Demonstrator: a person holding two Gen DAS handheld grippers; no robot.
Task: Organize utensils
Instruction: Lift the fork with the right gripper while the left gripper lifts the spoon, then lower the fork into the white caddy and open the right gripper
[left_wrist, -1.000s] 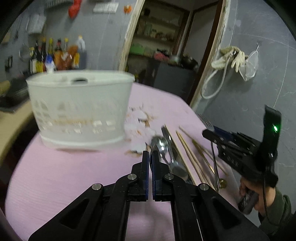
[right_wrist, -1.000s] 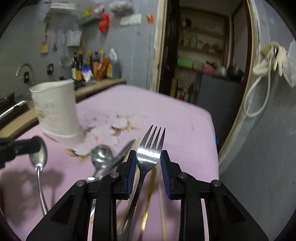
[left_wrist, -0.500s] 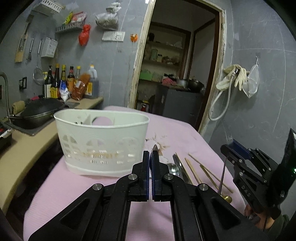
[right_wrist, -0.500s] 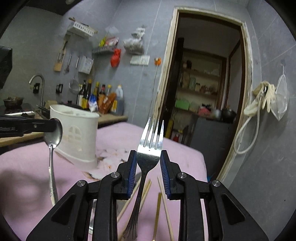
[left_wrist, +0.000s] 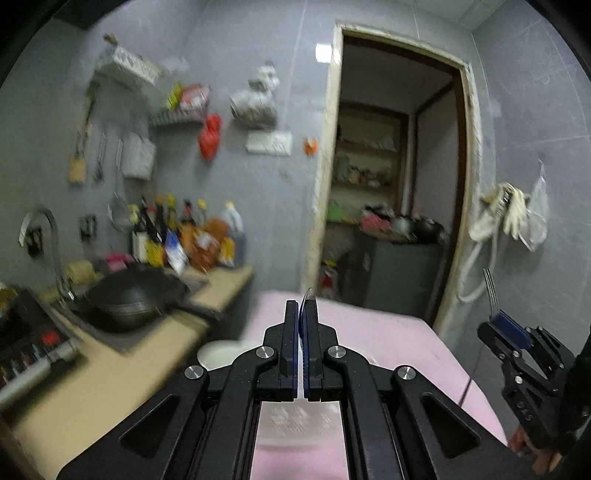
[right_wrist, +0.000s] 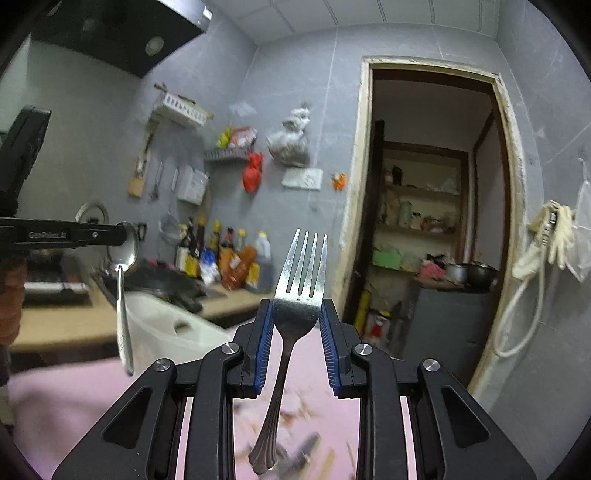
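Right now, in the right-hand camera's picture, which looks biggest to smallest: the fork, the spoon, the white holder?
1. fork, though it is nearest the lens, which inflates it.
2. white holder, partly hidden.
3. spoon, hanging from the left gripper.

One faint marking, barely readable

On the side of the left gripper (right_wrist: 123, 236), over at the left, pale lettering reads something like "GenRobot.AI"; the labels on the bottles (right_wrist: 221, 258) at the far wall are too blurred to make out.
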